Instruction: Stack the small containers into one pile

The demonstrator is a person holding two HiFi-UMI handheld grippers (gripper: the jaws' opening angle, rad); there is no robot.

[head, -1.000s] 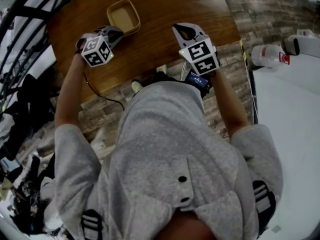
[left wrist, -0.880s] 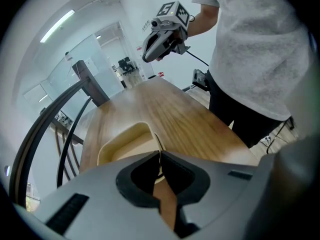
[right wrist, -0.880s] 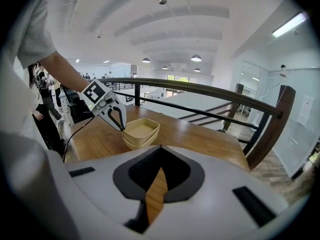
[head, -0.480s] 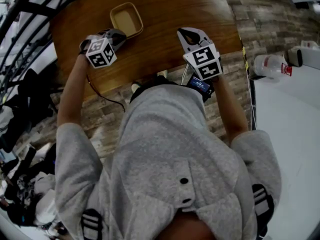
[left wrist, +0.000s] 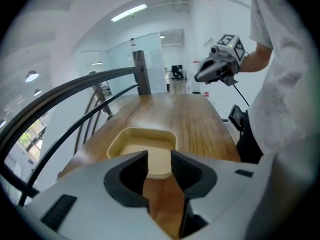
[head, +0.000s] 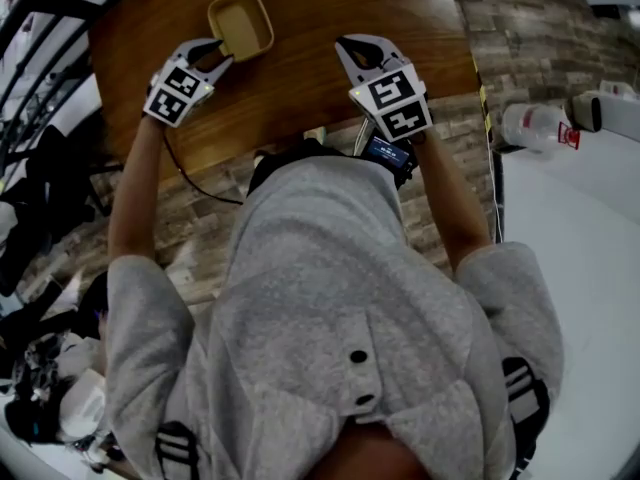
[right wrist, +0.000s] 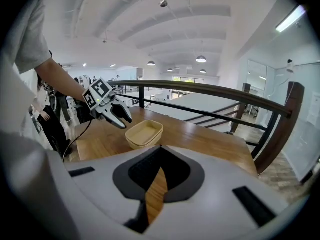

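While my left gripper (head: pixel 215 56) is hovering just on my side of the pile of containers (head: pixel 240 25), its jaws are standing apart, having just been opening, and nothing is being pinched between them; the pile's near rim is showing through the gap, seemingly clear of both pads; my right gripper (head: pixel 355 46) is hanging well to the right of the pile, jaws closed together on nothing; the pile is sitting on the wooden surface (head: pixel 310 78), and a seam around its wall is suggesting nested containers; no loose container is showing beside the pile, so I am judging the stacking as good as finished, with only drawing back left.
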